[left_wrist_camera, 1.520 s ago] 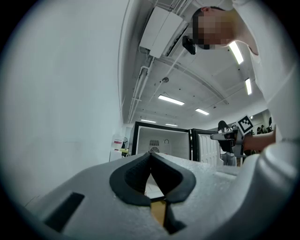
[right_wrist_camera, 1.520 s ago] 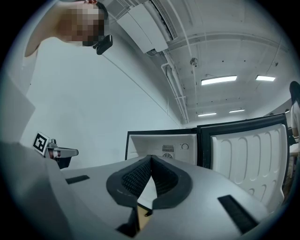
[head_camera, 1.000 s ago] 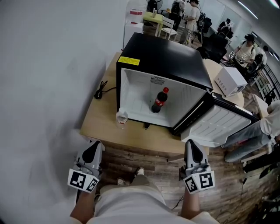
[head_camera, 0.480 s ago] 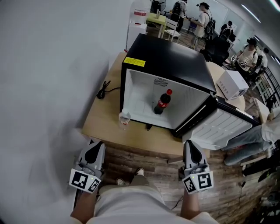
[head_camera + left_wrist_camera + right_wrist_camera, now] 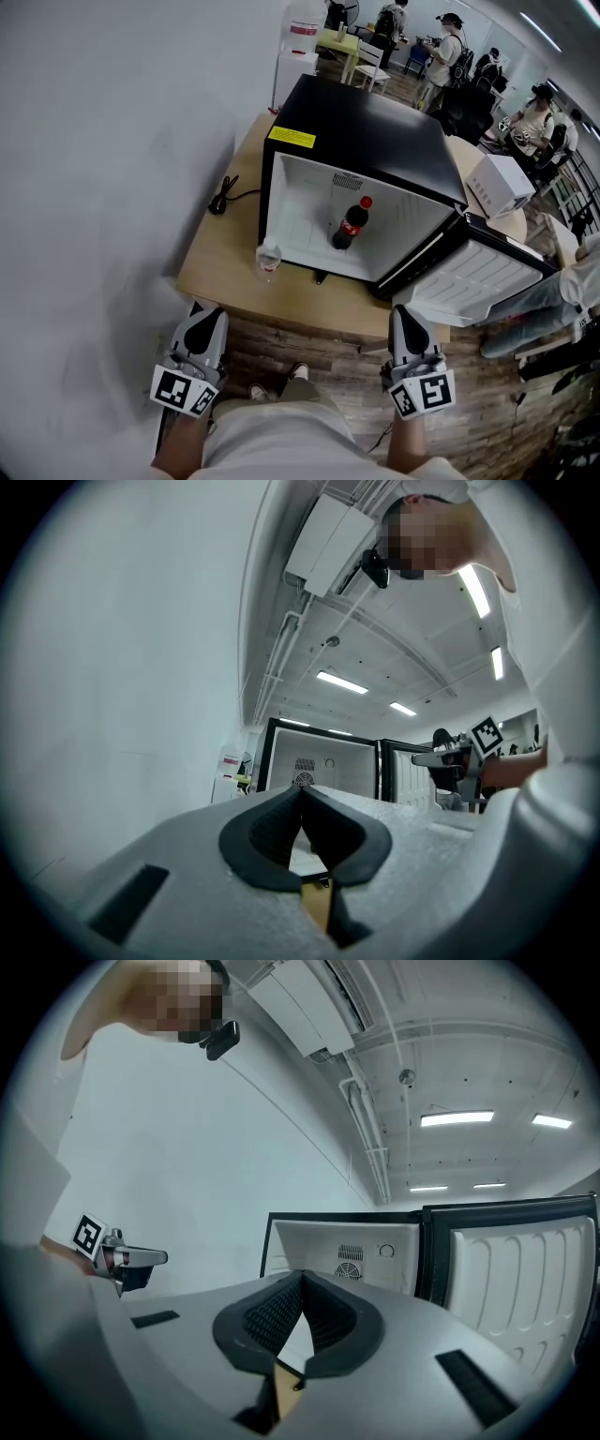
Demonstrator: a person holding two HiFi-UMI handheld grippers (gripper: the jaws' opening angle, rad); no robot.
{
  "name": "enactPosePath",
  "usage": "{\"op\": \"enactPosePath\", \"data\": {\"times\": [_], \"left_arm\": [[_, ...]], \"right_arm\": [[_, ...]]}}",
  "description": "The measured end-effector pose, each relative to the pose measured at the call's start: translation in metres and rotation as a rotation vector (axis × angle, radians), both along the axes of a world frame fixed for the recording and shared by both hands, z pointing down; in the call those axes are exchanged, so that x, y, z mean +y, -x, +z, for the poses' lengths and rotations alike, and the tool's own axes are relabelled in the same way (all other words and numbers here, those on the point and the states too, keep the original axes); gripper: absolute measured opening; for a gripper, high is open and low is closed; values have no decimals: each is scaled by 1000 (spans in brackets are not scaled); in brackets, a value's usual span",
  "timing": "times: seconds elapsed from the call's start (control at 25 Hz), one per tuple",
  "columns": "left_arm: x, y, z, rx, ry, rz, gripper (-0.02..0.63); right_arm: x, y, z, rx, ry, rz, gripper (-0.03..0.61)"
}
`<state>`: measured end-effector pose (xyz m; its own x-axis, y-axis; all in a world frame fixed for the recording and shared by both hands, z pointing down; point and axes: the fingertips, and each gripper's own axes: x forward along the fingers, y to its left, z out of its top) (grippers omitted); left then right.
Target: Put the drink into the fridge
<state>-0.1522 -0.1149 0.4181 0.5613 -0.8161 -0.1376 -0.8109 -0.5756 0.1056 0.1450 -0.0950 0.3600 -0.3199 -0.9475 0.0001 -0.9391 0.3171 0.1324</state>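
Okay, both tongs hang low in front of me, well short of the worktop (image 5: pixel 220 272). The left tongs (image 5: pixel 206 323) are pinched tip to tip with nothing between them, and the right tongs (image 5: pixel 407 319) are the same, closed and empty. Up ahead the fridge (image 5: pixel 375 122) stands with its door (image 5: pixel 473 277) swung wide to my right, and the cola bottle (image 5: pixel 349 223) is upright on the fridge floor, toward the back. So the drink looks to be in place already, with only the door left. A small clear bottle (image 5: pixel 268 259) sits on the worktop just by the fridge's front left corner; I can't tell if it's part of the job. If I had to handle the cola, I'd expect a full plastic bottle: some weight, firm while sealed, smooth and round, so likely to slip or twist in a light pinch. I'd grip across the body at the red label band, where the sides run straight, rather than the narrow neck. It's tall and narrow, so I'd guess a sideways nudge could tip it.
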Motion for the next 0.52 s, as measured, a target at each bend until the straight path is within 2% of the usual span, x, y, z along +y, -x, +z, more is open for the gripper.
{"op": "enactPosePath", "data": {"times": [0.52], "left_arm": [[-7, -4, 6, -2, 17, 3, 14]], "right_arm": [[-11, -1, 4, -2, 14, -10, 0]]}}
